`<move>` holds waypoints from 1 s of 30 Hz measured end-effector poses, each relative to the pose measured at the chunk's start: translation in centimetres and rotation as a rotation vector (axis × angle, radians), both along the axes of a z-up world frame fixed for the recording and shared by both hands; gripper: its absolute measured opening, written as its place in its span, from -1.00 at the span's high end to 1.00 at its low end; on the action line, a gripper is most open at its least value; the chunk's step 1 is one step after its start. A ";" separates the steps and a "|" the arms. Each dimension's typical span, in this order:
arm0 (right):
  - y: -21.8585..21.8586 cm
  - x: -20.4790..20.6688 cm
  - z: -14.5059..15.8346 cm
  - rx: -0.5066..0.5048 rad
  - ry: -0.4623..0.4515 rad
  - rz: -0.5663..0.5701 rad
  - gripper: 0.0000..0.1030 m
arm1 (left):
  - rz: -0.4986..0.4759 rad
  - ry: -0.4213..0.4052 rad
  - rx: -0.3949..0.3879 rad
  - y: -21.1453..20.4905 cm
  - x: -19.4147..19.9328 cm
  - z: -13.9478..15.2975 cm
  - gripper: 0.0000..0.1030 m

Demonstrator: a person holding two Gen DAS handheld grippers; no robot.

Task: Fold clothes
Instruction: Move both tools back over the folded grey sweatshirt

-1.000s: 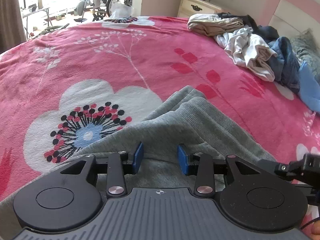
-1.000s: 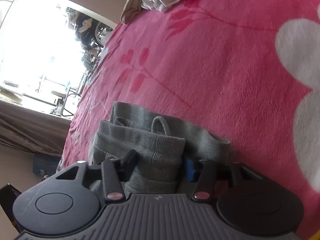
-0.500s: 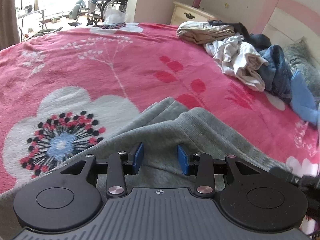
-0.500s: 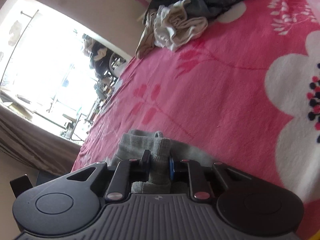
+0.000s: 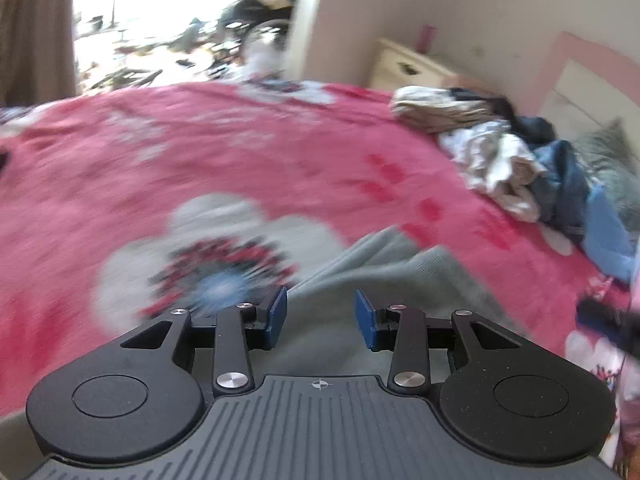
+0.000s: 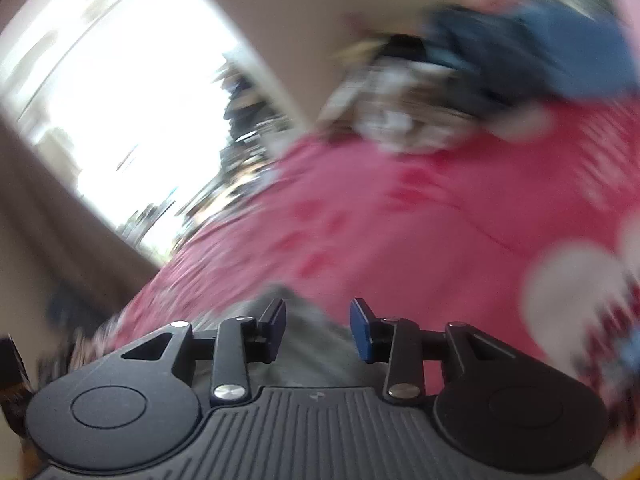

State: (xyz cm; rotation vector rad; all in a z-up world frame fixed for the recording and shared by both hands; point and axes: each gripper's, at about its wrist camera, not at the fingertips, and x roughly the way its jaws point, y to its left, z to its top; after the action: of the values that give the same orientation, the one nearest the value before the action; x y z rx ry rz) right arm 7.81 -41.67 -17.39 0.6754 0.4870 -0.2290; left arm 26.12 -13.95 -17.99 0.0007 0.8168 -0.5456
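Observation:
A grey knit garment (image 5: pixel 380 272) lies on the pink flowered bedspread (image 5: pixel 240 168), its ribbed edge towards the middle of the bed. My left gripper (image 5: pixel 320 312) hovers over it, open, its blue pads apart with only cloth beneath them. In the right wrist view the same grey garment (image 6: pixel 308 344) shows blurred below my right gripper (image 6: pixel 318 326). Its jaws are opening, and the pads stand clear of the cloth seen in the gap. Both views are smeared by motion.
A heap of unfolded clothes (image 5: pixel 500 160), white, tan, dark blue and light blue, lies at the head of the bed, also blurred in the right view as the clothes heap (image 6: pixel 420 100). A cream nightstand (image 5: pixel 404 68) stands behind it. A bright window (image 6: pixel 120 100) fills the left.
The right gripper was shut on the grey ribbed cuff half a second ago; now its pads are apart and off it, and it has risen and rolled. The left gripper has lifted and shifted.

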 end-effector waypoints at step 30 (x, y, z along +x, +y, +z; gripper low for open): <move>7.9 13.2 1.0 -0.504 0.229 0.540 0.24 | 0.360 0.136 -0.148 17.6 -8.8 -1.6 0.26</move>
State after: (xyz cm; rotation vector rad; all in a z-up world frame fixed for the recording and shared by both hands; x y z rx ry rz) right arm 20.98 -33.73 -16.35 0.0115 0.7775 0.0859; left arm 17.28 3.62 -19.63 -0.3173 0.8830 -0.2656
